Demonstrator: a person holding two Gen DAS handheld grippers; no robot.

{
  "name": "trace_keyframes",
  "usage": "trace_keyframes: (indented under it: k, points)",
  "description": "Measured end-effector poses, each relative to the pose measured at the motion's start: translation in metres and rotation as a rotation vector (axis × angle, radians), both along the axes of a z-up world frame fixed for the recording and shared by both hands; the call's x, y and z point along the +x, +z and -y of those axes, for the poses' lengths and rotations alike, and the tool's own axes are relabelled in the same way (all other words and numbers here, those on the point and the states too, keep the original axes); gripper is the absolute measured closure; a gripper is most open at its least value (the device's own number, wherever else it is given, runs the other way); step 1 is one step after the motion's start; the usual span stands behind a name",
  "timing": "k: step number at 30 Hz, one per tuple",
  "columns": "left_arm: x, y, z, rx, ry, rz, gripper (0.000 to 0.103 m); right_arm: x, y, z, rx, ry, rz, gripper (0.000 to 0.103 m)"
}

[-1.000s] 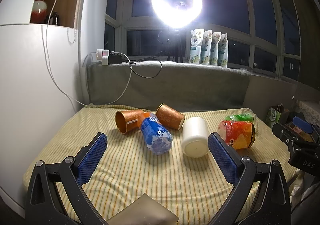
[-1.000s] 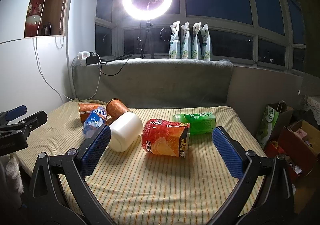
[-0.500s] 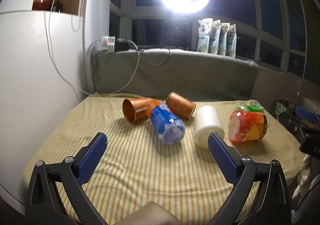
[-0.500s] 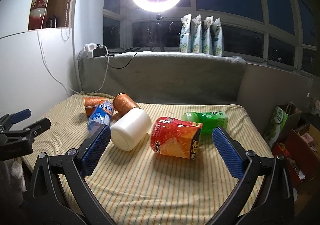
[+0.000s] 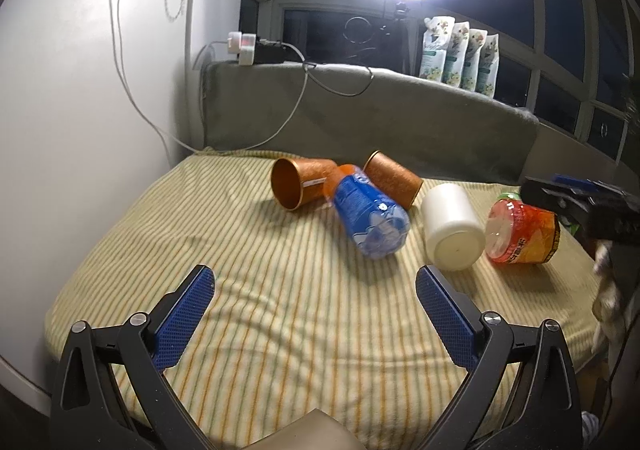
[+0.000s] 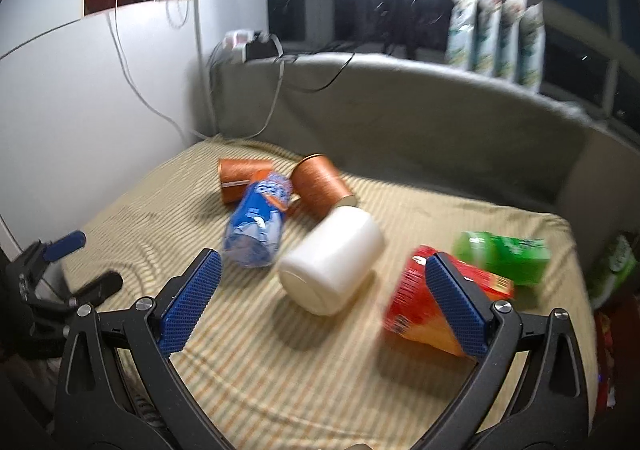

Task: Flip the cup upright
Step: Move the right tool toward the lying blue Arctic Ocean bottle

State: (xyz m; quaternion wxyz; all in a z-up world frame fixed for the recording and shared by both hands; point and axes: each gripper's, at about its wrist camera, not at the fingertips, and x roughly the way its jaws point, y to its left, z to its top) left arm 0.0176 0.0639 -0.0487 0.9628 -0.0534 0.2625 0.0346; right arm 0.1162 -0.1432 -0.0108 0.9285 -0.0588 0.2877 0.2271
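White cup (image 6: pixel 330 260) lies on its side on the striped cloth (image 5: pixel 280 310), closed base toward both cameras, at 12 o'clock ahead of the right gripper (image 6: pixel 320 298) and at 1 o'clock from the left gripper (image 5: pixel 314 304). Both grippers stand with jaws wide apart, holding nothing. A blue bottle (image 5: pixel 370 216) lies just beside the cup at 9 o'clock; a red snack tub (image 5: pixel 522 232) at 3 o'clock. Two copper cups (image 5: pixel 304 186) lie behind.

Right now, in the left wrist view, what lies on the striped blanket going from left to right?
Open copper cup → blue bottle → white cup → red snack tub. A second copper cup sits behind the bottle, so I leave it out.
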Motion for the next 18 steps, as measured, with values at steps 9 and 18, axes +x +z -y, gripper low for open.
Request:
trace_keyframes:
  k: [9,18]
  points:
    - [0.002,-0.008,-0.019,-0.021,0.034,-0.020,0.002,0.069,-0.004,-0.057,0.082,0.144,-0.234,0.008]
    - [0.007,-0.012,-0.037,-0.043,0.061,-0.028,0.002,0.109,-0.030,-0.104,0.043,0.167,-0.395,0.017]
